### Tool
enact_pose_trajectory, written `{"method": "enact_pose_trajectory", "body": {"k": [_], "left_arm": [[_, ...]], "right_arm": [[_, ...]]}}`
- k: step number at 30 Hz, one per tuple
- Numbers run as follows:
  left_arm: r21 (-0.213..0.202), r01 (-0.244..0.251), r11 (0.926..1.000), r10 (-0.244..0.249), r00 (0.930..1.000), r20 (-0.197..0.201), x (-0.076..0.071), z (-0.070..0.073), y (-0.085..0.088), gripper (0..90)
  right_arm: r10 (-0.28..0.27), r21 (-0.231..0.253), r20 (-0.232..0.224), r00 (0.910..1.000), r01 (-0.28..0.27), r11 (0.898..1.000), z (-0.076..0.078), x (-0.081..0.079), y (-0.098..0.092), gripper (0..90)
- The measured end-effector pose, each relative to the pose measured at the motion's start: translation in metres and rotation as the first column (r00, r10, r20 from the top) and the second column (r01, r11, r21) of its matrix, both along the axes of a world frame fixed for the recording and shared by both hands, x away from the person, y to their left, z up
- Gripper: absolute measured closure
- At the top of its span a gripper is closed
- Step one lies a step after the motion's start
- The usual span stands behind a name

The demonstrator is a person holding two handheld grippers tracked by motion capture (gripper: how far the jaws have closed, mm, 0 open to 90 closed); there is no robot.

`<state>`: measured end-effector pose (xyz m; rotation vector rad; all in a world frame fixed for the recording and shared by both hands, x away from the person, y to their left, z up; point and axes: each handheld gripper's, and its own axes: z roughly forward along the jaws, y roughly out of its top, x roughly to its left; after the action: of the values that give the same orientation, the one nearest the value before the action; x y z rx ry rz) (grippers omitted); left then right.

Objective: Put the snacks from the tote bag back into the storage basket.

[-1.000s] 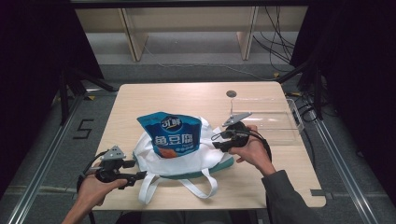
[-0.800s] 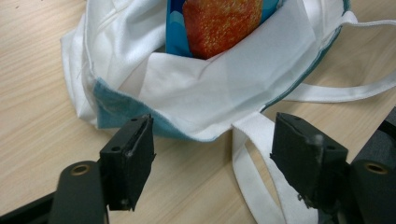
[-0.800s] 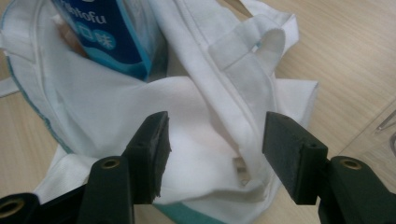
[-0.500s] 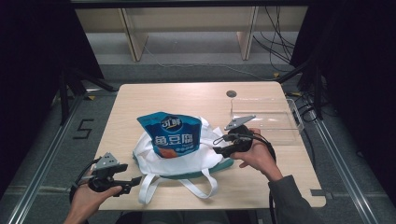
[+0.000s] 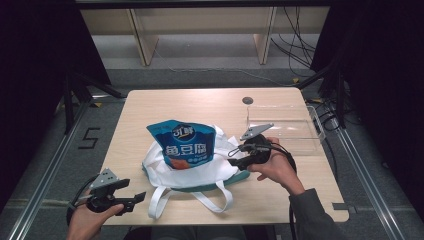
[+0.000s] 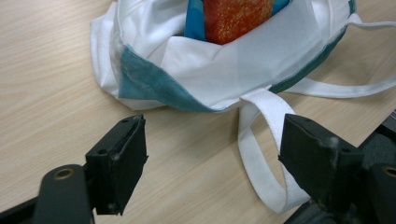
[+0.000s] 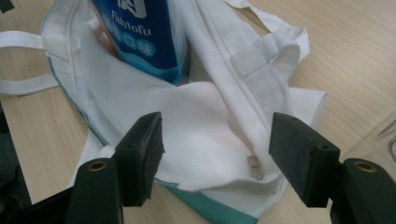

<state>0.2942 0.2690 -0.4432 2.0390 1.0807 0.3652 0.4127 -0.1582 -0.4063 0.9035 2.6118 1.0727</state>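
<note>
White tote bag (image 5: 192, 167) lying flat mid-table, blue snack pouch (image 5: 183, 143) half inside. Left gripper (image 5: 131, 199) spread, just opened, empty, near strap (image 6: 261, 154). Right gripper (image 5: 235, 159) spread, just opened, over bag's edge.

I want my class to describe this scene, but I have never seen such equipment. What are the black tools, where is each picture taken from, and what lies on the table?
A person sits at a wooden table and holds a hand tool with two black jaws in each hand. The high view looks down from above; the other two pictures come from small cameras riding on the tools. The left gripper is near the table's front corner, beside a white strap, holding nothing. The right gripper is at the edge of a white tote bag, cloth lying between its open jaws. Both tools' jaws have just been opening. A blue snack pouch stands in the bag. A clear tray sits at the right.
</note>
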Motion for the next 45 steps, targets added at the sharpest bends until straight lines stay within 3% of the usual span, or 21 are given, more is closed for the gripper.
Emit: {"method": "enact_pose_trajectory", "body": {"k": [2, 3, 4, 6, 8, 12, 17, 19, 20, 23, 26, 29, 31, 32, 33, 35, 36, 38, 40, 43, 45], "left_arm": [[-0.017, -0.014, 0.9998, 0.014, 0.9999, 0.008, -0.001, 0.000, 0.000, 21.4], [-0.004, -0.007, 1.0000, 0.007, 1.0000, 0.005, -0.001, 0.000, 0.001, 21.1], [-0.042, -0.035, 0.9985, 0.035, 0.9993, 0.010, -0.002, -0.001, -0.002, 20.8], [-0.006, -0.008, 1.0000, 0.008, 0.9999, 0.007, -0.003, 0.000, 0.001, 20.1], [-0.009, -0.011, 0.9999, 0.011, 0.9999, 0.005, -0.004, -0.001, 0.001, 18.8], [-0.017, -0.013, 0.9998, 0.014, 0.9999, 0.009, -0.004, -0.002, 0.000, 17.6], [-0.050, -0.038, 0.9980, 0.039, 0.9990, 0.022, -0.004, -0.005, -0.002, 17.0], [-0.041, -0.028, 0.9988, 0.028, 0.9996, 0.007, -0.003, -0.003, -0.001, 17.0], [-0.058, -0.036, 0.9977, 0.036, 0.9993, 0.012, -0.003, -0.004, -0.002, 17.0], [-0.039, -0.026, 0.9989, 0.026, 0.9996, 0.010, -0.003, -0.003, 0.000, 16.9], [-0.052, -0.033, 0.9981, 0.034, 0.9994, 0.008, -0.003, -0.004, -0.002, 16.9], [-0.035, -0.025, 0.9991, 0.026, 0.9997, 0.005, -0.003, -0.004, -0.001, 16.9], [-0.034, -0.020, 0.9992, 0.020, 0.9998, 0.009, -0.003, -0.004, -0.001, 17.0], [-0.043, -0.020, 0.9989, 0.021, 0.9997, 0.016, -0.003, -0.004, -0.001, 17.0], [-0.021, -0.011, 0.9997, 0.011, 0.9998, 0.017, -0.003, -0.004, 0.000, 17.0], [-0.008, 0.004, 1.0000, -0.004, 1.0000, 0.005, -0.002, -0.003, 0.001, 17.0], [-0.009, 0.004, 1.0000, -0.004, 1.0000, 0.008, -0.002, -0.003, 0.001, 17.0], [-0.010, 0.003, 0.9999, -0.003, 1.0000, 0.009, -0.003, -0.003, 0.001, 17.0], [-0.026, -0.011, 0.9996, 0.011, 0.9998, 0.014, -0.003, -0.004, 0.000, 17.0], [-0.018, -0.001, 0.9998, 0.001, 0.9999, 0.011, -0.003, -0.004, 0.001, 17.0], [-0.037, -0.008, 0.9993, 0.009, 0.9998, 0.017, -0.003, -0.004, -0.001, 17.0]], "right_arm": [[-0.016, 0.007, 0.001, 0.9999, 0.016, 1.000, 0.000, -0.001, 0.001, 35.4], [-0.019, -0.001, 0.003, 0.9998, 0.019, 1.000, 0.001, -0.002, 0.002, 35.4], [0.011, -0.008, 0.009, 0.9999, -0.011, 1.000, 0.002, -0.001, 0.001, 35.3], [-0.006, -0.003, 0.011, 0.9999, 0.006, 1.000, 0.003, -0.003, 0.004, 35.0], [0.039, -0.018, 0.022, 0.9990, -0.039, 0.999, 0.007, -0.002, 0.004, 34.8], [0.031, -0.005, 0.028, 0.9991, -0.030, 1.000, 0.016, -0.006, 0.006, 33.8], [0.072, -0.030, 0.068, 0.9951, -0.070, 0.997, 0.033, -0.007, 0.008, 31.8], [0.096, -0.023, 0.070, 0.9929, -0.094, 0.995, 0.040, -0.005, 0.011, 29.7], [0.095, -0.028, 0.058, 0.9938, -0.093, 0.995, 0.043, -0.004, 0.013, 29.1], [0.134, -0.062, 0.070, 0.9885, -0.130, 0.990, 0.054, -0.002, 0.021, 28.8], [0.162, -0.081, 0.067, 0.9846, -0.156, 0.984, 0.069, 0.000, 0.030, 28.1], [0.209, -0.095, 0.091, 0.9737, -0.200, 0.975, 0.084, 0.005, 0.038, 27.8], [0.209, -0.095, 0.074, 0.9750, -0.202, 0.975, 0.093, 0.006, 0.044, 28.1], [0.229, -0.095, 0.075, 0.9706, -0.221, 0.971, 0.096, 0.008, 0.047, 29.0], [0.256, -0.089, 0.076, 0.9637, -0.249, 0.964, 0.103, 0.012, 0.054, 30.0], [0.247, -0.096, 0.065, 0.9667, -0.241, 0.966, 0.106, 0.013, 0.058, 30.3], [0.272, -0.125, 0.075, 0.9594, -0.262, 0.957, 0.112, 0.016, 0.066, 31.6], [0.270, -0.126, 0.068, 0.9604, -0.260, 0.957, 0.114, 0.017, 0.071, 32.0], [0.289, -0.149, 0.059, 0.9555, -0.278, 0.949, 0.119, 0.021, 0.081, 34.0], [0.299, -0.151, 0.057, 0.9524, -0.288, 0.946, 0.123, 0.025, 0.092, 36.2], [0.322, -0.170, 0.063, 0.9447, -0.308, 0.936, 0.127, 0.030, 0.099, 37.3]]}}
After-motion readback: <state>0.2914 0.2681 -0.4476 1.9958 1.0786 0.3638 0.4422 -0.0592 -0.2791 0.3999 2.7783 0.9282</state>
